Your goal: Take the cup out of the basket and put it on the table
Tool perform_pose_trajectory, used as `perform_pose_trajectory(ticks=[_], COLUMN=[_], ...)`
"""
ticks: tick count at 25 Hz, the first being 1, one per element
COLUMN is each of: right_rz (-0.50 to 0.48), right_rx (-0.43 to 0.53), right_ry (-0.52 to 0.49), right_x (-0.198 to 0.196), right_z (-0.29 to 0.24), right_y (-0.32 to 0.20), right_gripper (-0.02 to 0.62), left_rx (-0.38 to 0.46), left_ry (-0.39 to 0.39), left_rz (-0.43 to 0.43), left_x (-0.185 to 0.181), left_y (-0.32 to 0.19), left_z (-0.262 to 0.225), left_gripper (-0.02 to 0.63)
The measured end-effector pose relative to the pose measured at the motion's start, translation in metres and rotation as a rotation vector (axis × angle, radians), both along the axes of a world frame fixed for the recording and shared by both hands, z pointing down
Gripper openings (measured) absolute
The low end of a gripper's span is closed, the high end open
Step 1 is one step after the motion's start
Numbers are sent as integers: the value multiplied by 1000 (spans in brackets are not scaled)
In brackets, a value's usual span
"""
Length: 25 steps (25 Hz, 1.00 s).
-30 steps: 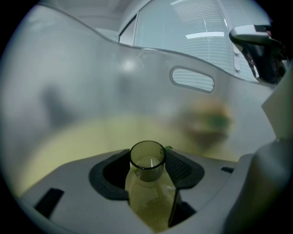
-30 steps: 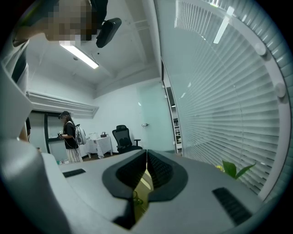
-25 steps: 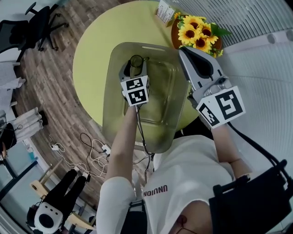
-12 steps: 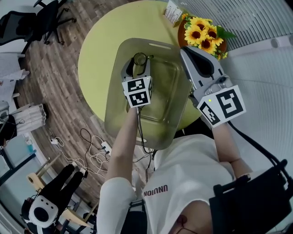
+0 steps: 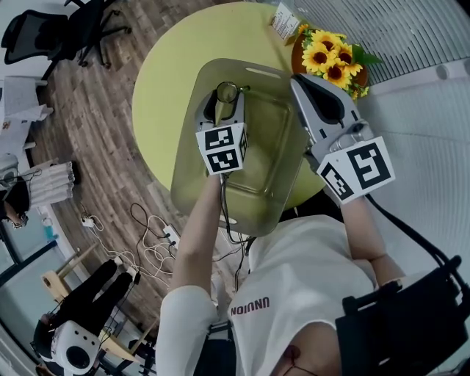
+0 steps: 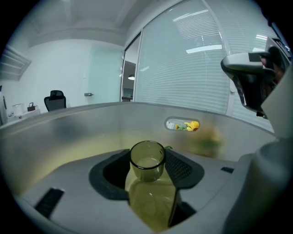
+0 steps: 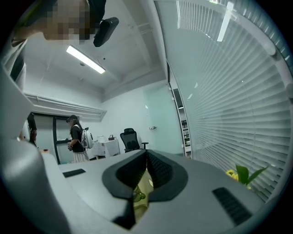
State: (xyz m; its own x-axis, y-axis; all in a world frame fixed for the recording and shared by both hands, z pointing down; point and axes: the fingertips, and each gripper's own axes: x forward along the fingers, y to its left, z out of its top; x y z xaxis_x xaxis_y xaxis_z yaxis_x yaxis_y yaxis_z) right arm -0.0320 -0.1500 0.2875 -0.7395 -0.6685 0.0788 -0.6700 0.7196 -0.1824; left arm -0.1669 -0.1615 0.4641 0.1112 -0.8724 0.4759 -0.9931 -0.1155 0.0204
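Note:
A clear, olive-tinted glass cup (image 5: 225,94) (image 6: 147,161) sits between the jaws of my left gripper (image 5: 221,104) (image 6: 146,171), inside the translucent basket (image 5: 183,150) (image 6: 68,132). The cup's mouth points away from the gripper, and both pads lie against its sides. The basket stands on the round yellow-green table (image 5: 165,66). My right gripper (image 5: 299,79) (image 7: 145,157) hovers over the basket's right rim. Its jaws are shut with nothing held, and its tip also shows at the upper right of the left gripper view.
A pot of sunflowers (image 5: 332,56) and a small card (image 5: 285,20) stand at the table's far right edge, just beyond the basket. Bare tabletop lies to the left of the basket. Office chairs (image 5: 51,33) and cables (image 5: 150,235) are on the wooden floor to the left.
The head view has shifted a little, so the table and basket sit slightly further right and higher. Both grippers and the cup keep their places relative to the basket.

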Motion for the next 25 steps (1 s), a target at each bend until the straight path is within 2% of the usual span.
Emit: perform_pose_trajectory(ticks=[25], right_rz=[-43], right_rx=[25], right_ry=[-5], right_x=[-7], right_z=[-5], right_y=[2], right_gripper=[20], left_rx=[123], left_ry=[-5], left_rz=[-5], left_x=[6], left_y=[10], left_z=[-58], left_gripper=[250])
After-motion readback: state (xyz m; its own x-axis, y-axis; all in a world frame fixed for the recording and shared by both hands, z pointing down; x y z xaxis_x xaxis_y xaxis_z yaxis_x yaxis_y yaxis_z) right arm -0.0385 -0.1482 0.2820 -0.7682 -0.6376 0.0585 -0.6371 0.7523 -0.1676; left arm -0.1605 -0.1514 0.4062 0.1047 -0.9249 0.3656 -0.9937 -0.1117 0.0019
